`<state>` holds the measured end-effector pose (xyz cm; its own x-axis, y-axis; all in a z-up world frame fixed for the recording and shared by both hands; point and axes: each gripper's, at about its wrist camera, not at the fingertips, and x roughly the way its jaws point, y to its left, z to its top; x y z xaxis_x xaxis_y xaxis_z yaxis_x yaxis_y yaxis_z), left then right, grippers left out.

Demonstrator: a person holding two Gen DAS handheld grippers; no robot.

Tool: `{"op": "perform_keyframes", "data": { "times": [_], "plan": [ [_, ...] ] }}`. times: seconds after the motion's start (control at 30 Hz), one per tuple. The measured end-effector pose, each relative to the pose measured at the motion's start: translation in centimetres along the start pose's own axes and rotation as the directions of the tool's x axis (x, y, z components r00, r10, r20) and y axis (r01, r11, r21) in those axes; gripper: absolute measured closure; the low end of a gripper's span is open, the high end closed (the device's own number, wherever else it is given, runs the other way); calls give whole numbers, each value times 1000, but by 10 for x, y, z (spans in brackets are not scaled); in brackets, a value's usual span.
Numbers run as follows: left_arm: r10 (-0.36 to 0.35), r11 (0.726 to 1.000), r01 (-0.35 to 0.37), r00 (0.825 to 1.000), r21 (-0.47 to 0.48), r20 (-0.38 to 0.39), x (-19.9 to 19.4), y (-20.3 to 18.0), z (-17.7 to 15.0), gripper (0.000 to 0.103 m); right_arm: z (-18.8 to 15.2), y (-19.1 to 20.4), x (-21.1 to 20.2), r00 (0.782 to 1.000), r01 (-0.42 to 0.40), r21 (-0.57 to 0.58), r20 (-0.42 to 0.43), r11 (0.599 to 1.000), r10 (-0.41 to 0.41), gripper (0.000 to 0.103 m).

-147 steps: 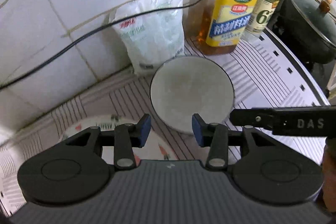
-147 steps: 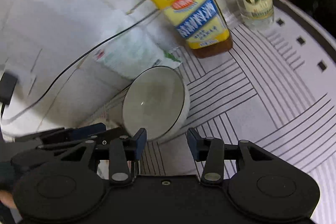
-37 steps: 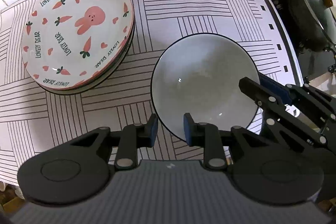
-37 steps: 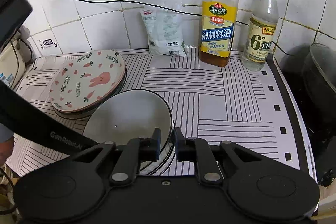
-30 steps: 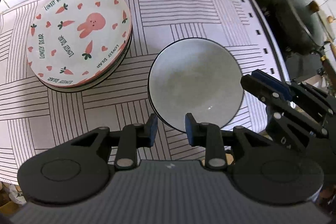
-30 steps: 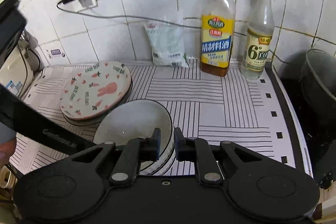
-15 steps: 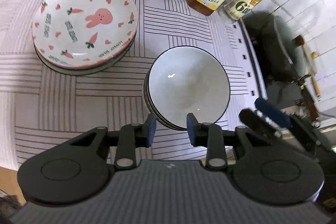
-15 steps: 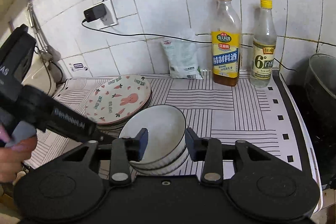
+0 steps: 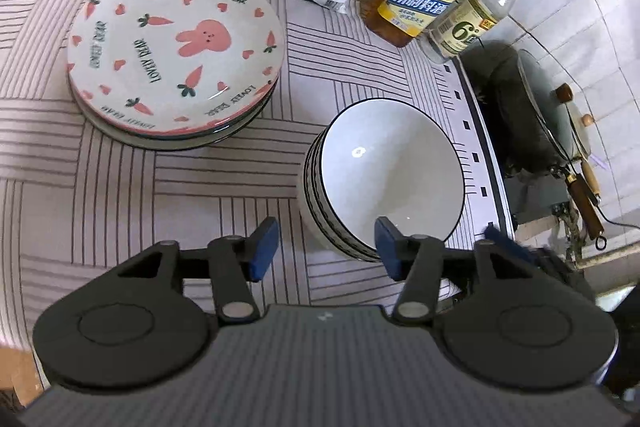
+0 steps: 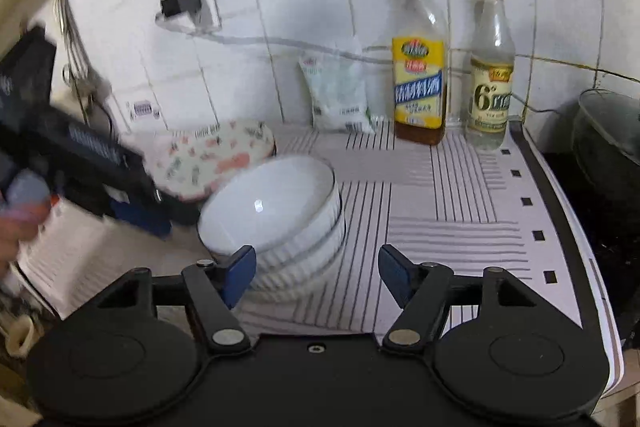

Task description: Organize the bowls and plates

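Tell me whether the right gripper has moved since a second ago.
Yes. The right gripper has pulled back from the stacked white ribbed bowls on the striped mat, and its jaws, then nearly shut at the rim, are now wide open.

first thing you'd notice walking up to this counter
The stack of plates with the pink rabbit and carrots, at the back left of the striped counter, draws the eye first. Beside it, nearer the stove edge, sits the stack of white bowls with thin dark rims. Against the tiled wall stand a yellow-labelled bottle and a clear bottle; both grippers hang open and empty.
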<state>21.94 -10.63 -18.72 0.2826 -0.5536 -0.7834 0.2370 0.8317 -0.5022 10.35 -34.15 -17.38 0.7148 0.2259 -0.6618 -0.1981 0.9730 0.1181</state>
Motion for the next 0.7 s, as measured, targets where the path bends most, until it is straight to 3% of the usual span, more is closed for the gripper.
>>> {"op": "perform_keyframes", "data": {
  "times": [0.13, 0.27, 0.33, 0.5, 0.7],
  "plan": [
    [-33, 999, 32, 999, -20, -39, 19, 13, 2, 43, -35, 6, 37, 995, 21, -90, -93, 996, -29, 29],
    [-61, 998, 60, 998, -28, -28, 22, 15, 9, 42, -38, 12, 48, 997, -11, -113, -71, 994, 3, 27],
    [-71, 997, 70, 997, -34, -32, 29, 16, 14, 43, -38, 14, 56, 999, -18, -124, -51, 992, 11, 15],
    [-56, 998, 54, 998, -39, -36, 48, 16, 26, 44, -33, 11, 79, 1000, -2, -123, -1, 992, 2, 4],
    [-65, 995, 61, 997, -75, -51, 65, 18, 30, 48, -30, 15, 94, 999, -44, -140, 1, 989, 44, 4]
  ]
}}
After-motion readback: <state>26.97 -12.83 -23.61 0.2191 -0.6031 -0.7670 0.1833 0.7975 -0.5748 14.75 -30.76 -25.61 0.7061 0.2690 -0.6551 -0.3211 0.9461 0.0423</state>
